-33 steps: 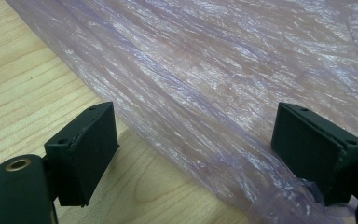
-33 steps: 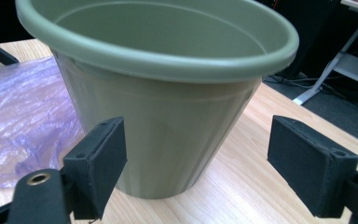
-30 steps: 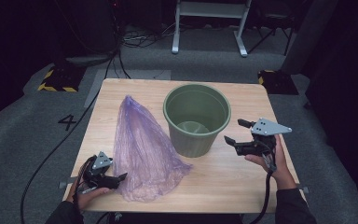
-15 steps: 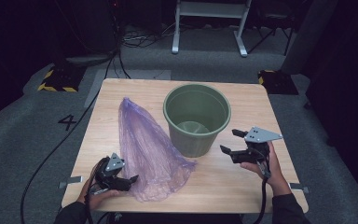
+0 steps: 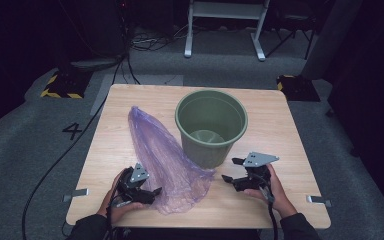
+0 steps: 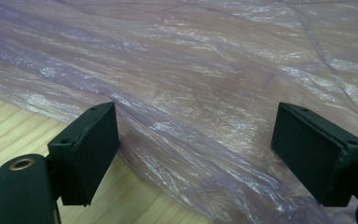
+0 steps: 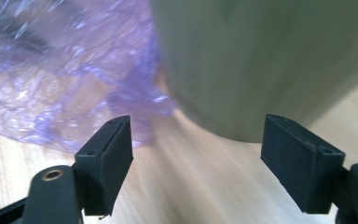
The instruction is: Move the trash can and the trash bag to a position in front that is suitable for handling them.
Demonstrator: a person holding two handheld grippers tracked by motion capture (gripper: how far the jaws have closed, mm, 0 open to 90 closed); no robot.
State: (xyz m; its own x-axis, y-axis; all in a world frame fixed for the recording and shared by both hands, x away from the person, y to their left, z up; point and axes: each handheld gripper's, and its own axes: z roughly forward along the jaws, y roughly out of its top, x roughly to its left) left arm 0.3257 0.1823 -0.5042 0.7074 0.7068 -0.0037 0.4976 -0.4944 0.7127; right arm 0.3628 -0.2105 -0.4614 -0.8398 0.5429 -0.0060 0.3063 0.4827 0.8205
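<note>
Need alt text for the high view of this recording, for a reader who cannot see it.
A person's two hands hold black grippers over a wooden table: the left gripper, jaws open, sits at the near edge of a crumpled purple plastic bag, and the right gripper, also open, points at the bag's near corner. An empty green bucket stands upright behind, touching the bag.

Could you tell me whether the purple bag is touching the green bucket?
Touching: in the high view the purple bag lies against the green bucket near its base, with no wood visible between.
</note>
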